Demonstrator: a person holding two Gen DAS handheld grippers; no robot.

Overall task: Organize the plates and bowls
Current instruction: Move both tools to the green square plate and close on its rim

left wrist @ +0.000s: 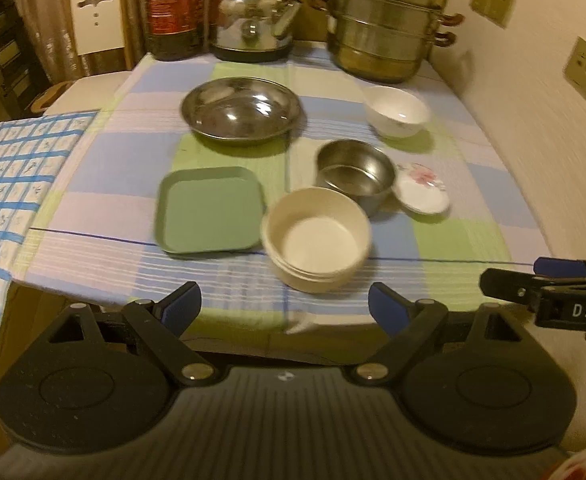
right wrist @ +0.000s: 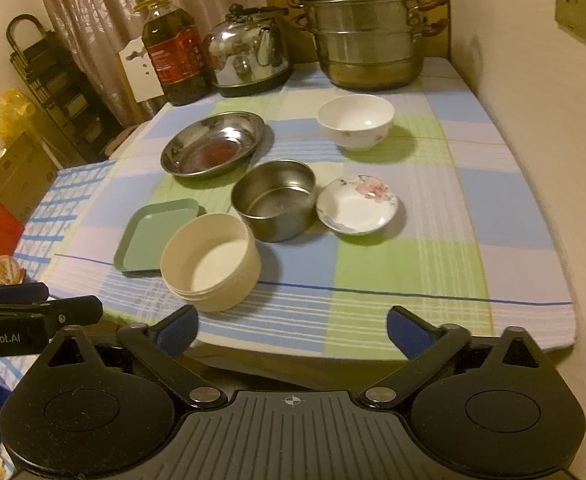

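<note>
1. Both grippers hover off the near edge of the table (right wrist: 513, 208), fingers spread wide and holding nothing: the left gripper (left wrist: 285, 306) faces the cream bowl (left wrist: 317, 240), and the right gripper (right wrist: 293, 330) faces the cloth just to that bowl's right.
2. All the dishes lie loose on the checked cloth (right wrist: 373, 280). The cream bowl sits nearest, close to the edge; a careless push could slide it off.
3. The green plate (left wrist: 211, 210) lies just left of the cream bowl, and the steel bowl (right wrist: 275, 200) seems to touch it behind. Grabbing one may knock the others.
4. The flowered saucer (right wrist: 357, 204) lies just beside the steel bowl. It is shallow, so fingers may skid off its rim.
5. The steel dish (right wrist: 213, 144) and white bowl (right wrist: 355, 120) stand farther back; reaching over could clip nearer pieces.
6. The cloth could bunch and drag everything.
</note>
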